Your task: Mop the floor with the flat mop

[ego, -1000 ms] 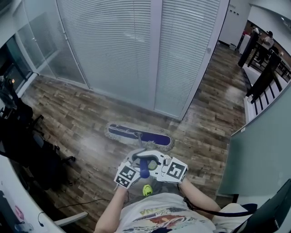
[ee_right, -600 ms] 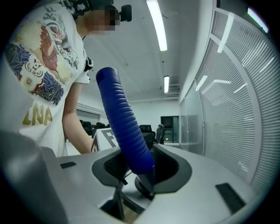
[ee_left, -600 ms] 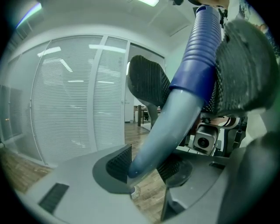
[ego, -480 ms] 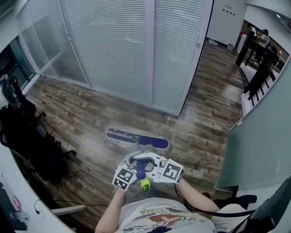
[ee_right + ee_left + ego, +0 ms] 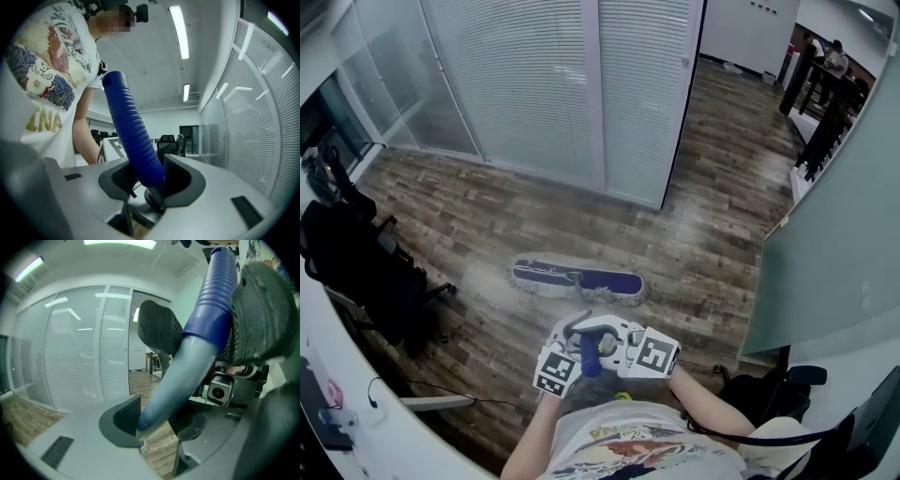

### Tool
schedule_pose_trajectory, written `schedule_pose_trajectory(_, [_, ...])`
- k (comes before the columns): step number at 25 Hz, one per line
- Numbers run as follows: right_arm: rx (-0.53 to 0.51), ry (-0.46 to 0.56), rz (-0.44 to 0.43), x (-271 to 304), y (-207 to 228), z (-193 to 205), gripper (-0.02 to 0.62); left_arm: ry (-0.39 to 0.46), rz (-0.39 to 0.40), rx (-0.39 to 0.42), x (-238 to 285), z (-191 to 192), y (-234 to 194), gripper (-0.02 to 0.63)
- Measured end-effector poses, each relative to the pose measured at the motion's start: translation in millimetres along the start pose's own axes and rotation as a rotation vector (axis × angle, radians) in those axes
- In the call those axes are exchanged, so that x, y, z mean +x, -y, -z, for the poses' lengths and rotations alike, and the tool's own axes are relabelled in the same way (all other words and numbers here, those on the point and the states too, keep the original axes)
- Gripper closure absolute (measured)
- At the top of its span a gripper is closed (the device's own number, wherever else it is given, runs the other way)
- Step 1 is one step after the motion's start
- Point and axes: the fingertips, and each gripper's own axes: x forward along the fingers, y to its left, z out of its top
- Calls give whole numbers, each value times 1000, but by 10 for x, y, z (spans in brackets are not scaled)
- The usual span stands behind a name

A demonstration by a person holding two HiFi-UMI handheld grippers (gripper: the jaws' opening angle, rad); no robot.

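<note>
The flat mop's blue head, edged with a grey fringe, lies flat on the wood floor in front of me. Its pole rises to both grippers, which meet just in front of my chest in the head view. My left gripper is shut on the grey-blue pole, just below the ribbed blue grip. My right gripper is shut on that ribbed grip, which stands up between its jaws. The left gripper and the right gripper face each other across the handle.
A glass wall with white blinds runs behind the mop head. A black chair with bags and a white desk edge stand at the left, and a cable crosses the floor. A pale partition bounds the right. People stand far off.
The mop head has slid back across the floor, away from the blinds wall and towards me. Both grippers have kept their hold on the handle and moved with it.
</note>
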Motion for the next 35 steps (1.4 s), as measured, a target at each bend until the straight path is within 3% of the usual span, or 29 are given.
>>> schedule_pose_trajectory(7, [-68, -31, -16, -110, -335, 170, 442, 1, -4, 21, -119, 161, 291, 472])
schedule_pose_trajectory(13, [-84, 4, -33, -105, -160, 187, 440, -10, 0, 41, 9, 163, 162, 474])
schedule_pose_trajectory(19, [-75, -27, -61, -26, 79, 247, 440, 12, 5, 37, 121, 141, -87, 474])
schedule_pose_trajectory(27, [-78, -53, -73, 437, 829, 313, 437, 18, -5, 33, 328, 105, -952, 474])
schedule_pose_trajectory(35, [-66, -88, -119, 1263, 1716, 295, 437, 56, -47, -11, 375, 42, -2186, 474])
